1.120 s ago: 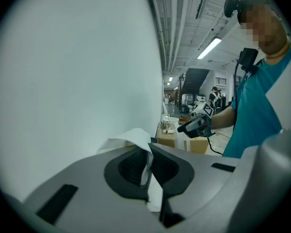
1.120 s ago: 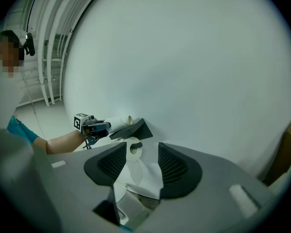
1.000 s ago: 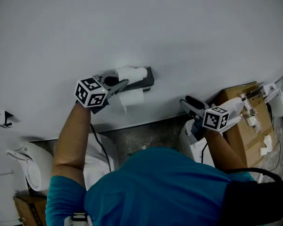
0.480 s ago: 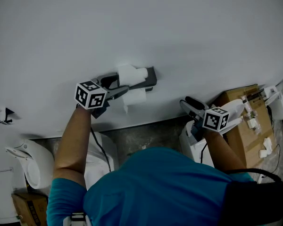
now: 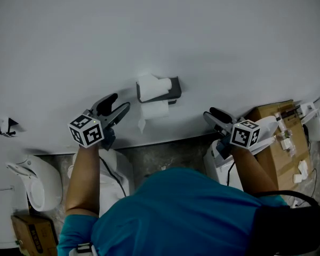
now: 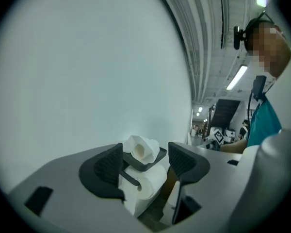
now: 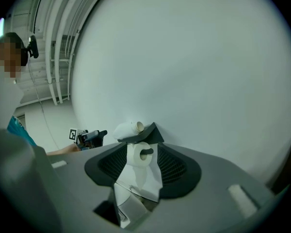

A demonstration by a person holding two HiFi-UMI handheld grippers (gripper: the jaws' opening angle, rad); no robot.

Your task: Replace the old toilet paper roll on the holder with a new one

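A plain white wall [image 5: 160, 36] fills the head view. From the holder, the left tongs [image 5: 120, 101] sit at eight o'clock, jaws just opened wide with nothing between them, and the right tongs [image 5: 208, 114] at four o'clock. The dark wall-mounted holder [image 5: 173, 89] carries a full white toilet paper roll [image 5: 156, 110] at six o'clock and a nearly spent, crumpled roll [image 5: 152, 85] at twelve. The right tongs are clamped on crumpled white paper [image 7: 136, 188].
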